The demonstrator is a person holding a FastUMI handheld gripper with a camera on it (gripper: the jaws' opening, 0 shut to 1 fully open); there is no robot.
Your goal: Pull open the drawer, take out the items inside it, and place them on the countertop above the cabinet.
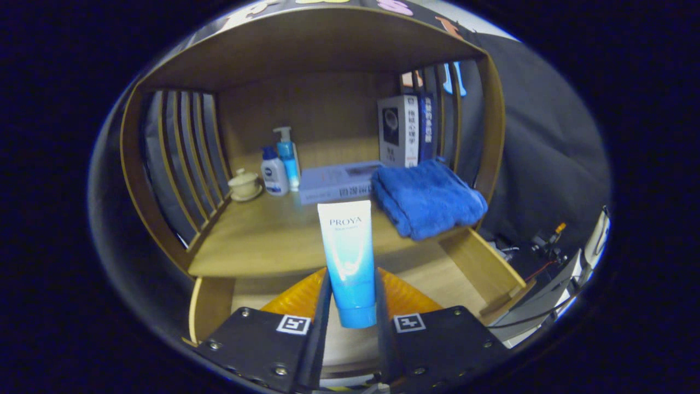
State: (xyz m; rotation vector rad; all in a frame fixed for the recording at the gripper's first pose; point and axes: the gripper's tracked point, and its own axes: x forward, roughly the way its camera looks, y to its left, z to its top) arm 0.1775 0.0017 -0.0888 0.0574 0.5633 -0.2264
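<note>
Gripper view: hand-held gripper [353, 306] clamps an upright blue-white tube [348, 257].

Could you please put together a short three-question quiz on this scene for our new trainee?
1. True or false: the tool is shut on the blue tube.
2. What lies right of the flat book on the countertop? A) folded blue towel B) bowl C) kettle
3. How many pump bottles stand near the lidded cup?

Key: 1 true. 2 A, the towel. 3 two.
</note>
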